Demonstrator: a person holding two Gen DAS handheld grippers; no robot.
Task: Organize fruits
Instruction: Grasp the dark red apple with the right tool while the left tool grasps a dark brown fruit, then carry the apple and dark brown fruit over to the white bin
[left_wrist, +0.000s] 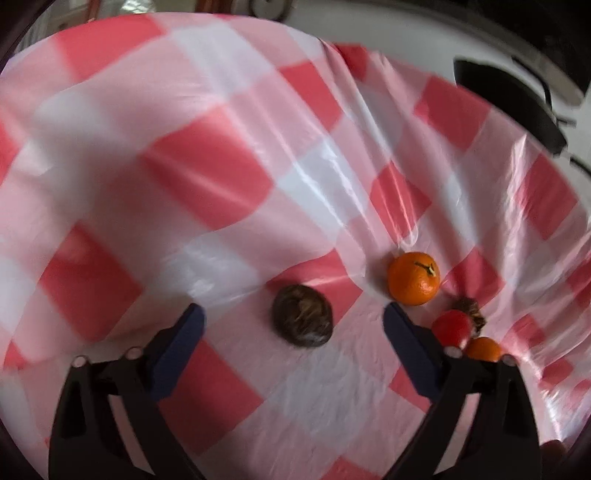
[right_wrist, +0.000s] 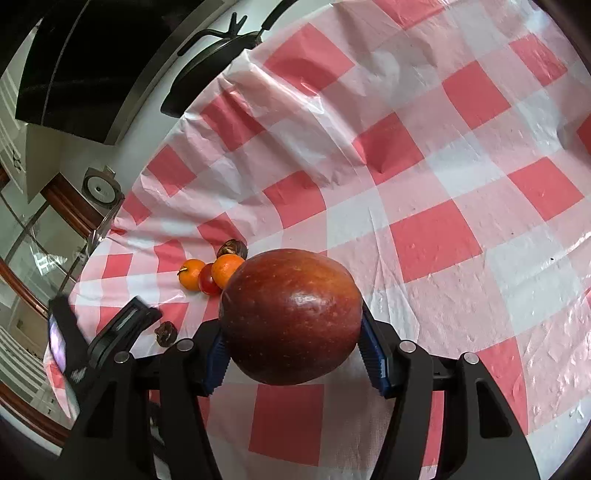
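Note:
My right gripper (right_wrist: 293, 326) is shut on a large red apple (right_wrist: 291, 314), held above the red-and-white checked tablecloth (right_wrist: 436, 236). My left gripper (left_wrist: 293, 312) is open over the cloth, and a dark brown wrinkled fruit (left_wrist: 303, 315) lies between its blue fingertips without touching either. Right of it are a mandarin (left_wrist: 413, 278), a small red fruit (left_wrist: 452, 326), a second mandarin (left_wrist: 484, 349) and another brown fruit (left_wrist: 471, 310). The right wrist view shows this cluster (right_wrist: 210, 275) at the left, with the lone brown fruit (right_wrist: 165, 333) nearer.
The cloth (left_wrist: 207, 177) is creased and wrinkled near the fruits. A dark chair (left_wrist: 517, 107) stands beyond the table's far edge, also seen as the chair (right_wrist: 207, 74) in the right wrist view. A glass-fronted cabinet (right_wrist: 33, 251) stands off the table's left side.

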